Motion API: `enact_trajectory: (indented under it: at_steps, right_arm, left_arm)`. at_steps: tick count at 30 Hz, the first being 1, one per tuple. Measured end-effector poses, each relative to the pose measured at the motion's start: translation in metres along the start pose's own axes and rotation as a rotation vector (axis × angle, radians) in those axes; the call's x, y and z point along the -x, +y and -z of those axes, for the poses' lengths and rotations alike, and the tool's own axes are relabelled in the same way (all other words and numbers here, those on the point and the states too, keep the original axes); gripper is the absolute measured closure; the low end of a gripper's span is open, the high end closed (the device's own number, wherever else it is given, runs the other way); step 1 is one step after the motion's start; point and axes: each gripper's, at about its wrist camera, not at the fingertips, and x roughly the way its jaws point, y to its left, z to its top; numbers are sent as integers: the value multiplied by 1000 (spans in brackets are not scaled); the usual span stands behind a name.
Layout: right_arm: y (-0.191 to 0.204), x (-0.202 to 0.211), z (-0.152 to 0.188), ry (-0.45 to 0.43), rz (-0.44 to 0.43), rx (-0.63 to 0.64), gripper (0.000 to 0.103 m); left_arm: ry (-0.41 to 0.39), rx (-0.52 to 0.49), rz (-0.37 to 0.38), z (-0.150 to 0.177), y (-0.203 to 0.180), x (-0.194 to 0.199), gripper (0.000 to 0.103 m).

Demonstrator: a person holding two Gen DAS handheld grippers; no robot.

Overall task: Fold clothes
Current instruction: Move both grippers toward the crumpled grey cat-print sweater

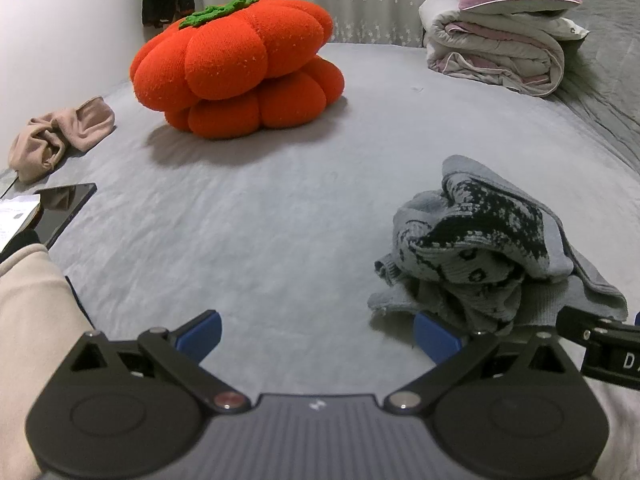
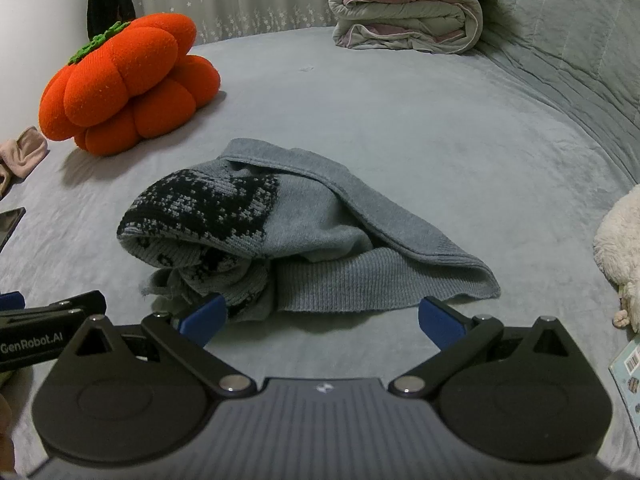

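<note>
One crumpled grey knit sweater (image 2: pixel 280 236) with black pattern, bunched on bed (image 2: pixel 400 120), both grippers' jaws wide open, empty

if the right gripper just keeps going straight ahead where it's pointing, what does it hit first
Most likely the crumpled grey sweater. Its ribbed hem lies just ahead of the open right gripper, between the fingertips, though how far off it lies is unclear.

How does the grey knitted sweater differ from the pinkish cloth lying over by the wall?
The grey sweater is the bigger heap, knitted, with a black pattern; the pinkish cloth is smaller, plain and smooth-looking. The sweater lies just in front of both sets of open jaws, while the pinkish cloth lies far off at the bed's edge, beyond the orange pumpkin cushion. Both lie crumpled and unfolded on the bed.
</note>
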Motion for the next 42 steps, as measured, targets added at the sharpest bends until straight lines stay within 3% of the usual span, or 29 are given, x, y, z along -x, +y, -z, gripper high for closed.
enact_trajectory:
  at_steps: [15, 33, 42]
  right_arm:
    - [0, -6, -2, 6, 5, 1, 0]
    - [-13, -27, -15, 24, 5, -15, 0]
    - [-22, -23, -25, -16, -49, -54, 0]
  left_arm:
    - [20, 10, -3, -4, -3, -8, 1]
    - [56, 49, -8, -15, 1, -44, 1]
    - [46, 85, 25, -24, 11, -43, 1]
